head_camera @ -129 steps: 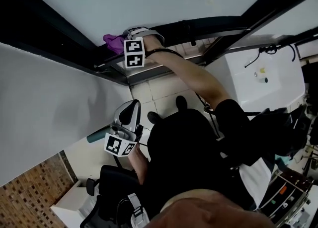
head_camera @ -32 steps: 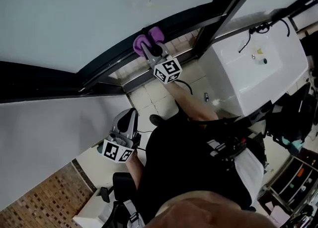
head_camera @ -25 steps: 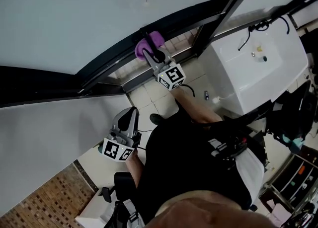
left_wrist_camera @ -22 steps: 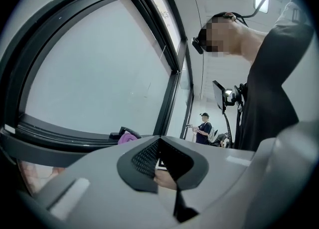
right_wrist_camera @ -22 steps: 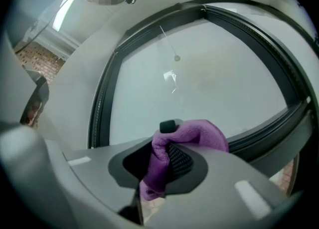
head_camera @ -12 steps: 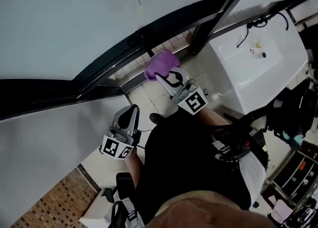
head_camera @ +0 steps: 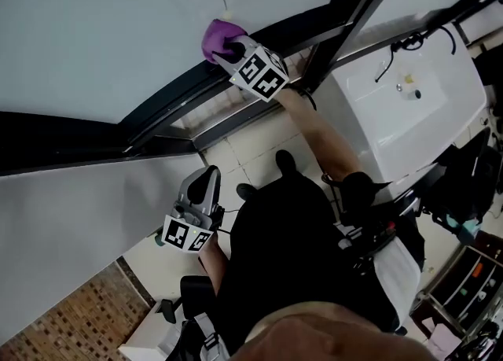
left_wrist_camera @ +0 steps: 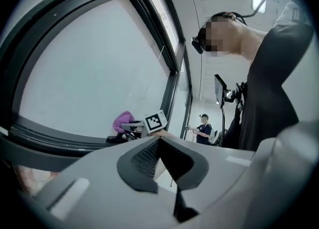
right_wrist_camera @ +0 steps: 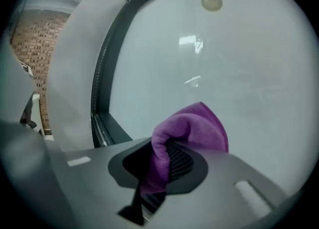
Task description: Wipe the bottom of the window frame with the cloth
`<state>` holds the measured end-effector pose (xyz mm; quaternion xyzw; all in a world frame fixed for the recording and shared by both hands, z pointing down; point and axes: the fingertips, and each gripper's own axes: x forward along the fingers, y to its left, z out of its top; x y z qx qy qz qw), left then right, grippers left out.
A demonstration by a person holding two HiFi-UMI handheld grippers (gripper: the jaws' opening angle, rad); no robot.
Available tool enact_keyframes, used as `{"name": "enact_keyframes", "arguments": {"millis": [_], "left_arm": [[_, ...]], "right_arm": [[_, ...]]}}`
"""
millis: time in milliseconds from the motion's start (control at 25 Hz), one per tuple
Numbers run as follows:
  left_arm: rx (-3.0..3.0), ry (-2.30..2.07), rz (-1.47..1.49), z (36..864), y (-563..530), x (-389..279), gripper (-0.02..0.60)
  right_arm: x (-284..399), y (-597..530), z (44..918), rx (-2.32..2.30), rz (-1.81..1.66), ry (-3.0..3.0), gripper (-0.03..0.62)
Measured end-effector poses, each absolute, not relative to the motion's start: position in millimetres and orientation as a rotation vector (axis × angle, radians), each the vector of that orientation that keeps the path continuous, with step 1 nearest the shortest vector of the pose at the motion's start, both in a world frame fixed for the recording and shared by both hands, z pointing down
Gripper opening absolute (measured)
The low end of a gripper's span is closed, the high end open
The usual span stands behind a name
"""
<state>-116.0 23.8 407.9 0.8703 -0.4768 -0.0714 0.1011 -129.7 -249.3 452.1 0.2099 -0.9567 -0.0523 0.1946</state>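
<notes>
2 tongs in view: the right tongs [head_camera: 229, 50] clamp the purple cloth [head_camera: 218, 35] up at the glass [head_camera: 102, 13], just above the bottom window frame [head_camera: 169, 104], and the left tongs [head_camera: 206, 181] hang low beside the person, closed on nothing. Looks like between wiping passes, so next the cloth needs lowering onto the bottom rail and dragging along it. Can't tell whether the cloth touches the glass, and the frame runs out of view at the left.

Pale tiled floor [head_camera: 253, 141] runs below the dark window frame [head_camera: 181, 92] — two black shoes [head_camera: 286, 164] stand on it, and a white counter [head_camera: 424, 116] stands at its right edge, beside the frame's upright.
</notes>
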Motion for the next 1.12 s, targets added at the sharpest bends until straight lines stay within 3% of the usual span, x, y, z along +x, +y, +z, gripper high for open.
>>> {"name": "enact_keyframes", "arguments": {"millis": [400, 560, 680, 840, 1120], "left_arm": [[2.559, -1.388, -0.205, 416, 14, -121, 0.0], [2.571, -1.361, -0.195, 417, 11, -111, 0.0], [2.558, -1.37, -0.194, 420, 11, -114, 0.0], [2.558, -1.392, -0.196, 418, 12, -115, 0.0], [2.545, -1.431, -0.185, 415, 16, -117, 0.0]], "right_arm": [[-76, -151, 459, 0.542, -0.29, -2.708, 0.063], [-55, -114, 494, 0.386, -0.117, -2.728, 0.064], [-38, -139, 469, 0.507, -0.04, -2.915, 0.064], [-40, -222, 451, 0.746, -0.264, -2.882, 0.064], [-104, -260, 499, 0.477, -0.8, -2.545, 0.064]]}}
